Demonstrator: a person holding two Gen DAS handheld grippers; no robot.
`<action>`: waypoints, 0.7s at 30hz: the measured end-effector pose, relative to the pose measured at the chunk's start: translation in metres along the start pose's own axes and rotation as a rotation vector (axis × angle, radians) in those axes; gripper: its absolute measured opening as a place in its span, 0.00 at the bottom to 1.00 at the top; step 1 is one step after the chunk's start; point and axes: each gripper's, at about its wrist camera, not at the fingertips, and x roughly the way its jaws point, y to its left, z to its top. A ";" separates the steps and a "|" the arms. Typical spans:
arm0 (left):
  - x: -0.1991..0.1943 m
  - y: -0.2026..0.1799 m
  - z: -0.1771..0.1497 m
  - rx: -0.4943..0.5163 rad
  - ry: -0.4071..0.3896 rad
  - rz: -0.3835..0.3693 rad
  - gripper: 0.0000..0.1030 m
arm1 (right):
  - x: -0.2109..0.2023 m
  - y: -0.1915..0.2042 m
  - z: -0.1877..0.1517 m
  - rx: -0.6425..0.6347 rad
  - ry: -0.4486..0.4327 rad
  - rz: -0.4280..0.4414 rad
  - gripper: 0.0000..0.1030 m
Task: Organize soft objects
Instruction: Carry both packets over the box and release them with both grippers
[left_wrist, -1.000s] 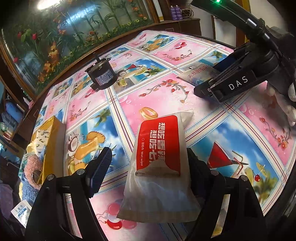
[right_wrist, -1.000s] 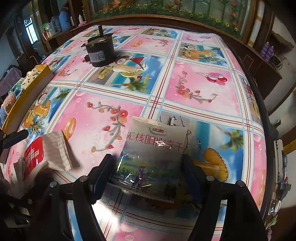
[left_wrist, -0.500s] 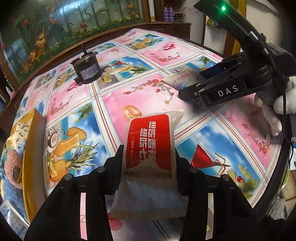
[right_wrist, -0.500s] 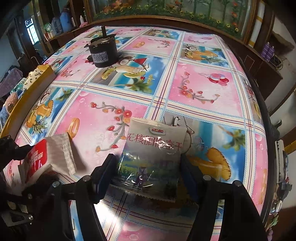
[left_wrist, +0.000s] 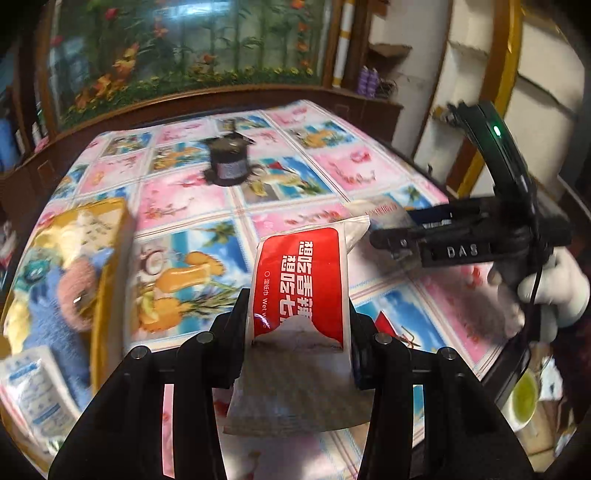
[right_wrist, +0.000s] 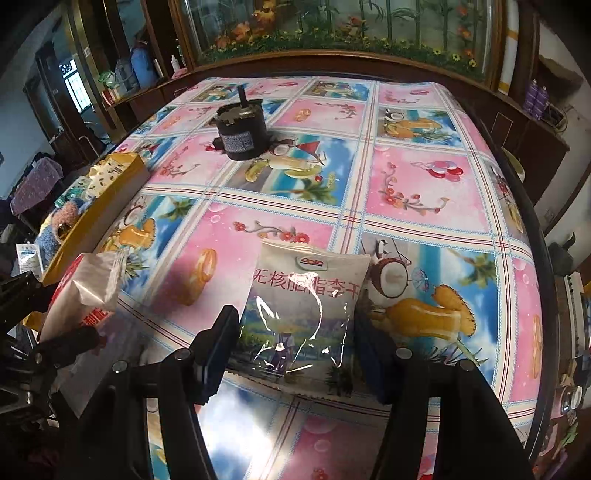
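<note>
My left gripper (left_wrist: 299, 328) is shut on a red and white wet-wipe pack (left_wrist: 301, 291) and holds it tilted up above the table; the pack also shows at the left of the right wrist view (right_wrist: 86, 291). My right gripper (right_wrist: 295, 343) straddles a white dried-fruit pouch (right_wrist: 306, 306) that lies flat on the tablecloth; its jaws stand close to the pouch's sides, and contact is unclear. The right gripper also shows in the left wrist view (left_wrist: 391, 240), with the pouch (left_wrist: 380, 212) by its tip.
A yellow box (left_wrist: 107, 266) at the table's left holds a blue and pink plush toy (left_wrist: 62, 291) and a white packet (left_wrist: 33, 391); it also shows in the right wrist view (right_wrist: 99, 210). A black cylindrical motor (right_wrist: 242, 129) stands at the table's far side. The table edge (right_wrist: 532, 229) curves on the right.
My left gripper closed on the wet-wipe pack and lifted it off the table, swinging left toward the yellow box. My right gripper narrowed slightly around the pouch.
</note>
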 end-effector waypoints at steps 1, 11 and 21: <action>-0.008 0.009 -0.001 -0.032 -0.012 0.004 0.42 | -0.004 0.006 0.002 -0.005 -0.011 0.013 0.60; -0.074 0.105 -0.025 -0.265 -0.091 0.158 0.42 | -0.012 0.104 0.029 -0.099 -0.065 0.232 0.60; -0.101 0.193 -0.050 -0.445 -0.123 0.286 0.42 | 0.014 0.201 0.073 -0.193 -0.041 0.363 0.60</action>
